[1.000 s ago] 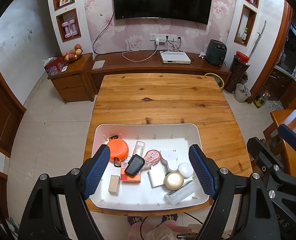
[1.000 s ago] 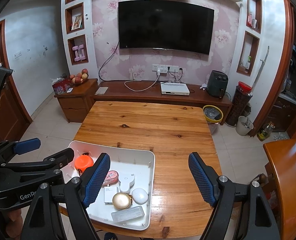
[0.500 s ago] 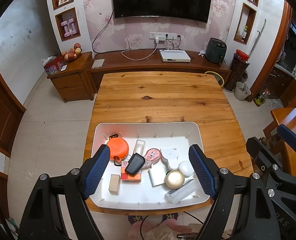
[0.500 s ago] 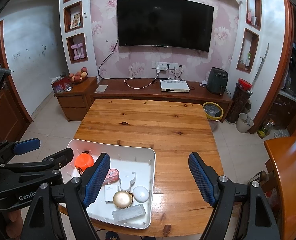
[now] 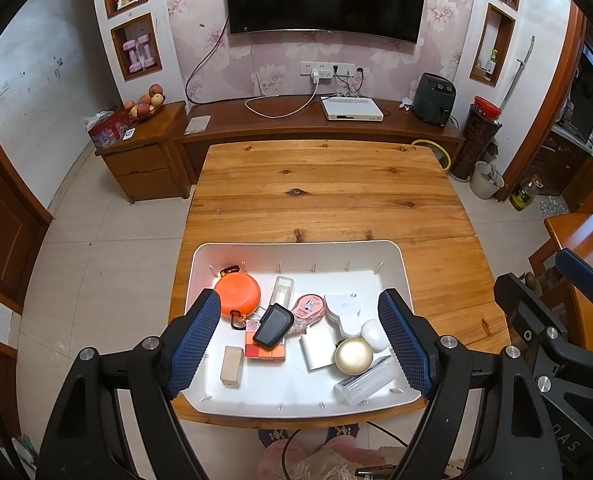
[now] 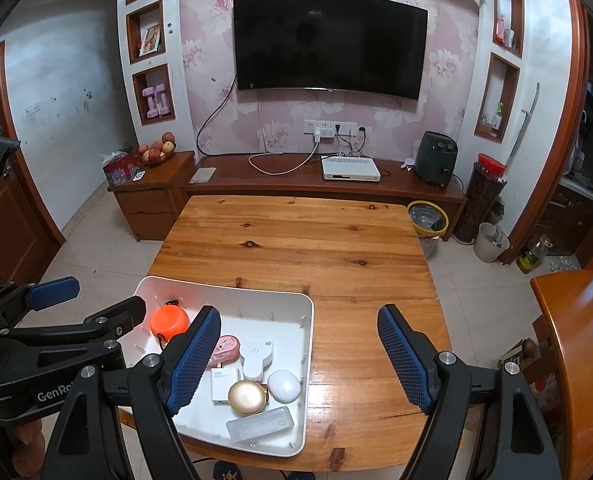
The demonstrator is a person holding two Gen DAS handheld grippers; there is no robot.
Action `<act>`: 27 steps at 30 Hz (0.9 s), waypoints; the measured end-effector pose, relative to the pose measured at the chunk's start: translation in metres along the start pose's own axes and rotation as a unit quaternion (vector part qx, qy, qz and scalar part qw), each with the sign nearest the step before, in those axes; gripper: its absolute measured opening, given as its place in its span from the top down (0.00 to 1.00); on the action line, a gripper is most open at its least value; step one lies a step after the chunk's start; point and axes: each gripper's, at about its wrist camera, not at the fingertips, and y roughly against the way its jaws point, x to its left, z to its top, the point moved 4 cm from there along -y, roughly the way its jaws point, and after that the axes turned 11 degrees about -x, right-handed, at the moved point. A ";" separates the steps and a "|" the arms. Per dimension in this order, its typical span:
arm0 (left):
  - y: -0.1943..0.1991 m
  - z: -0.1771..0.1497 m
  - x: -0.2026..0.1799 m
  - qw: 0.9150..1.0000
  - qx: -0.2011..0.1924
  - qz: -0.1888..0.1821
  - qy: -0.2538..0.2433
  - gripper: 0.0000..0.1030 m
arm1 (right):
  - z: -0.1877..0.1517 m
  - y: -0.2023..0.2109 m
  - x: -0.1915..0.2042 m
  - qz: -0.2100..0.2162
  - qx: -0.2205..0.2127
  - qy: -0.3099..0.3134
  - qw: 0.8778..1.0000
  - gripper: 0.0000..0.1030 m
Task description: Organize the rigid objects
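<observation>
Both grippers are hanging open, empty. Left gripper (image 5: pixel 299 340) is hovering right over the tray (image 5: pixel 296 248) w/ the objects at the table's (image 5: pixel 320 192) near edge; right gripper (image 6: pixel 299 356) is sitting off the tray's right edge, so left is nearer.

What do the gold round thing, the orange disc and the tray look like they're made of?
Gold round case: metal or metallised plastic, going by its satin sheen. Orange disc: likely smooth moulded plastic, evenly coloured, soft highlights. Tray: probably white matte plastic, with rounded moulded corners.
</observation>
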 end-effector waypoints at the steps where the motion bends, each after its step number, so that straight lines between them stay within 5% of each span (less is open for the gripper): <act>1: -0.001 0.002 -0.001 1.000 0.000 0.000 0.000 0.19 | -0.001 0.000 0.001 0.000 0.000 0.001 1.000 0.21; 27: 0.001 0.000 0.003 1.000 0.002 0.002 0.001 0.19 | -0.004 -0.001 0.002 -0.001 0.001 -0.001 1.000 0.21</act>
